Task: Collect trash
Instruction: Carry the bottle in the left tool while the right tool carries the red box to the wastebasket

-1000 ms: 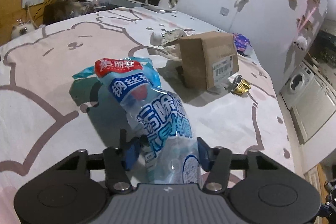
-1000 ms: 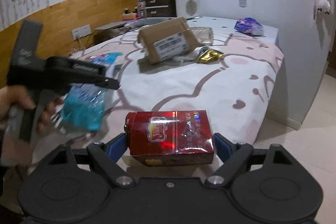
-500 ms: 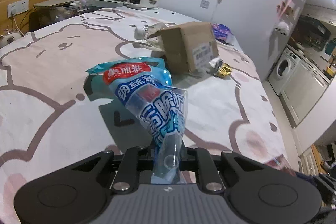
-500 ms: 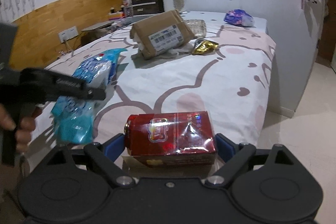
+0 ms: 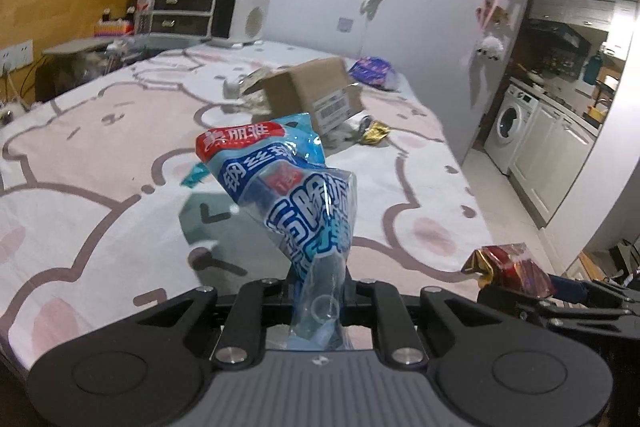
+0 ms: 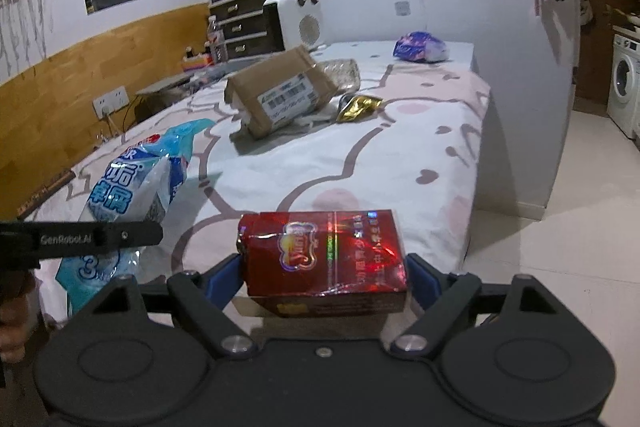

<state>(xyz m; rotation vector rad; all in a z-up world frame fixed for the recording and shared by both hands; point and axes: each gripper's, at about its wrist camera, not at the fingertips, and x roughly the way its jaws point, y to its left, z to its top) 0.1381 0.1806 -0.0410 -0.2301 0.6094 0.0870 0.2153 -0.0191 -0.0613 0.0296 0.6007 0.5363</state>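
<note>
Grippers both carry trash above the bed's near edge: the left gripper (image 5: 318, 283) pinches a blue plastic bag (image 5: 296, 203), the right gripper (image 6: 324, 273) clamps a red cigarette pack (image 6: 322, 259). Farther along the bed (image 6: 400, 163) lie a cardboard box (image 6: 280, 93) and gold wrapper (image 6: 358, 107). Only the left view shows the kitchen's washing machine (image 5: 510, 121) fully.

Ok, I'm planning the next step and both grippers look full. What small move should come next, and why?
Probably carry both loads away from the bed toward a bin; none shows in either view. The left gripper is shut on the blue bag, the right gripper on the red pack, so neither can take the cardboard box or gold wrapper.
</note>
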